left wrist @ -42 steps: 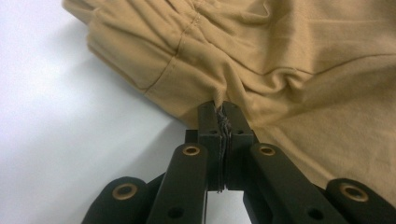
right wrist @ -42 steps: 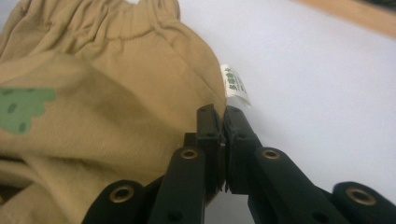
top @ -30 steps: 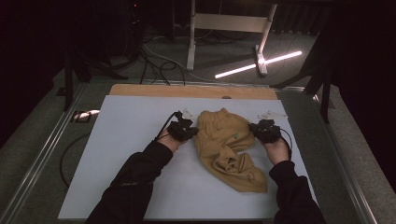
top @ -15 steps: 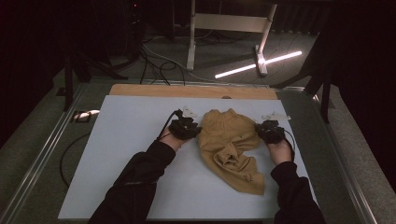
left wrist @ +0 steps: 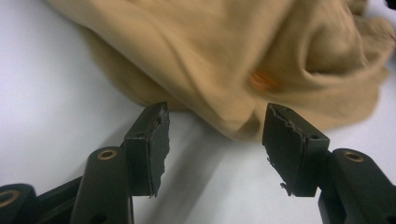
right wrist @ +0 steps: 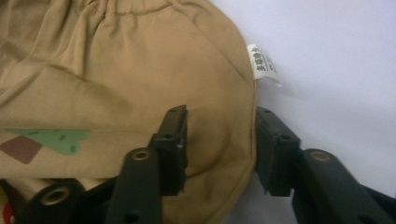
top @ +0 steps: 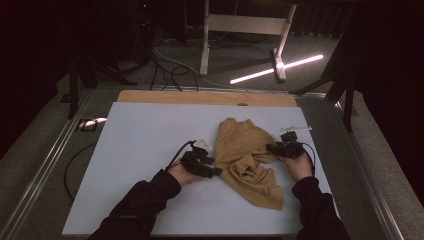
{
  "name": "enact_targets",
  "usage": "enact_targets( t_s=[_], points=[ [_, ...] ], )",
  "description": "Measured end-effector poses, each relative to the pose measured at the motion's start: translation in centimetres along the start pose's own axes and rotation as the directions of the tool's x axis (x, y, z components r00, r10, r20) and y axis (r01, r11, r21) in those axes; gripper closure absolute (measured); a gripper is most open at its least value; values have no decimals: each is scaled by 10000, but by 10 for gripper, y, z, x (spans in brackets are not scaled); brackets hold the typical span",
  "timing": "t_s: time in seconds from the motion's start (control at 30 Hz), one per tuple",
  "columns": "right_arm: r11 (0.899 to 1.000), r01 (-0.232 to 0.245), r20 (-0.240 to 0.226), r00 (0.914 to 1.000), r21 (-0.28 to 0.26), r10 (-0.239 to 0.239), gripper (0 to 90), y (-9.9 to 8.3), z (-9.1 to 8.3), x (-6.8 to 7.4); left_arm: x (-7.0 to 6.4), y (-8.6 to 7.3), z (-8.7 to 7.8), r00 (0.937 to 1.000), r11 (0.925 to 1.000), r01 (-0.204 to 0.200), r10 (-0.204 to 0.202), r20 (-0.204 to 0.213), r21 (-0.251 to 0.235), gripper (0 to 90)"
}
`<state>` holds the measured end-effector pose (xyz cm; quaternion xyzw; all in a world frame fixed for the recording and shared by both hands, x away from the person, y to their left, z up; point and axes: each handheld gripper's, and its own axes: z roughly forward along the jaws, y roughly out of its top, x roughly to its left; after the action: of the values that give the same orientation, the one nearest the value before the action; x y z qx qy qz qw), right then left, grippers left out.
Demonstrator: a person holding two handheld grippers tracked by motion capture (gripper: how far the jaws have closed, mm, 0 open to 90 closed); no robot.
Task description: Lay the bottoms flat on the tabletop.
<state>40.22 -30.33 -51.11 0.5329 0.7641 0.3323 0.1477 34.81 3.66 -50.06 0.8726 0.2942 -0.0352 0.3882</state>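
On the pale blue table (top: 140, 150), right of centre, a tan garment (top: 247, 155) lies crumpled. Left gripper (left wrist: 215, 140) stands with jaws parted just short of the garment's near fold, gripping nothing. Right gripper (right wrist: 219, 149) also has jaws apart, straddling a rounded edge of the cloth near a white care label (right wrist: 262, 63); no pinch is made yet. Risk, as judged: closing the right jaws on this bulge may catch several layers, so the cloth would lift bunched; the left, closing where it stands, would likely miss the fabric altogether
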Motion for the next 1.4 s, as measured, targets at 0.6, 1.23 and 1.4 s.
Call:
enact_targets(
  t_s=[0.6,1.23,1.4],
  points=[
    [9952,923,413,9950,-325,-909,874,0,-12,13,-11,3,7,9985,9985,533,-532,-117,131,875],
    [9791,1929,-693,9779,-648,-1973,875,4,-31,36,-15,-32,-84,9939,9838,-870,965,-535,1569,878],
    [9692,2426,-1296,9606,-412,-2459,875,-16,-44,54,-11,-47,-100,9911,9807,-724,911,-970,1816,877]
  ],
)
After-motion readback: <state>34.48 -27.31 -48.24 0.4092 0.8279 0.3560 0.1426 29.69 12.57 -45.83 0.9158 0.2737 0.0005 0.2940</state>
